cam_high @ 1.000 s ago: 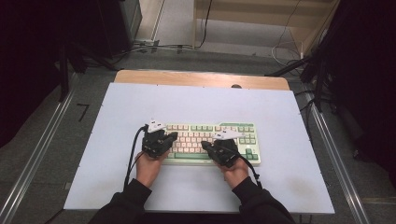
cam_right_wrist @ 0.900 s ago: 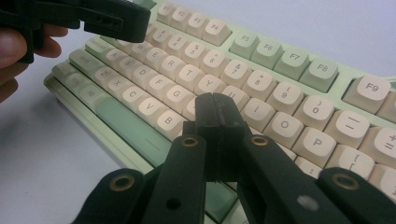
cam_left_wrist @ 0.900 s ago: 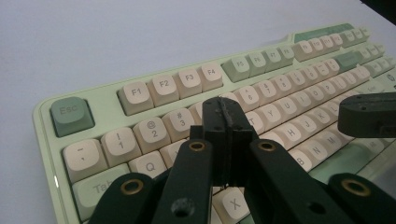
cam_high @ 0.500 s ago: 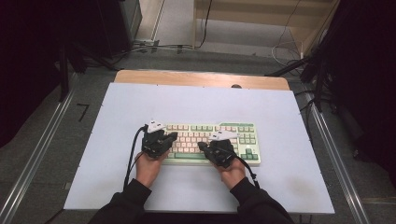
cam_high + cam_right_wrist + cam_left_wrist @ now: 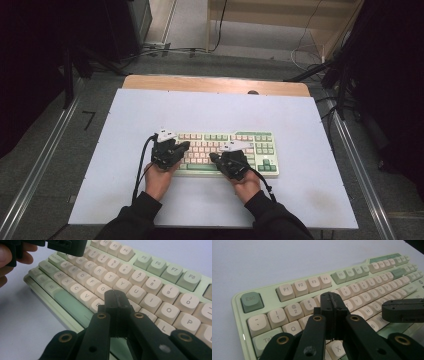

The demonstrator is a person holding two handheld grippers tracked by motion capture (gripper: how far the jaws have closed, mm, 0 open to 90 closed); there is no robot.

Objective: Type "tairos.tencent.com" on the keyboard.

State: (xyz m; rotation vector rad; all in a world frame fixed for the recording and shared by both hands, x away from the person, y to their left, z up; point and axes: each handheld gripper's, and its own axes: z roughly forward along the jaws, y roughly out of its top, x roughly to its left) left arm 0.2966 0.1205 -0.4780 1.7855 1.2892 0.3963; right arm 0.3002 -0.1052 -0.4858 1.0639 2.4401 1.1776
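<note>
A pale green keyboard (image 5: 252,145) with cream and green keys lies on the white table top (image 5: 210,110). My left gripper (image 5: 184,146) is shut with nothing in it, its tips over the keyboard's left keys. In the left gripper view its closed jaws (image 5: 333,300) hover above the number and letter rows of the keyboard (image 5: 362,277), near the 4 and R keys. My right gripper (image 5: 215,158) is also shut and empty, over the lower middle keys. In the right gripper view its tips (image 5: 115,297) sit above the keyboard (image 5: 160,297), near the B and H keys.
The right gripper (image 5: 403,310) shows at the right of the left gripper view. The left gripper (image 5: 67,246) and a hand (image 5: 5,257) show at the top left of the right gripper view. A wooden strip (image 5: 215,84) runs along the table's far edge, with cables on the floor behind.
My right gripper has shifted slightly to the left over the keys. The left gripper has stayed where it was. Both stay shut.
</note>
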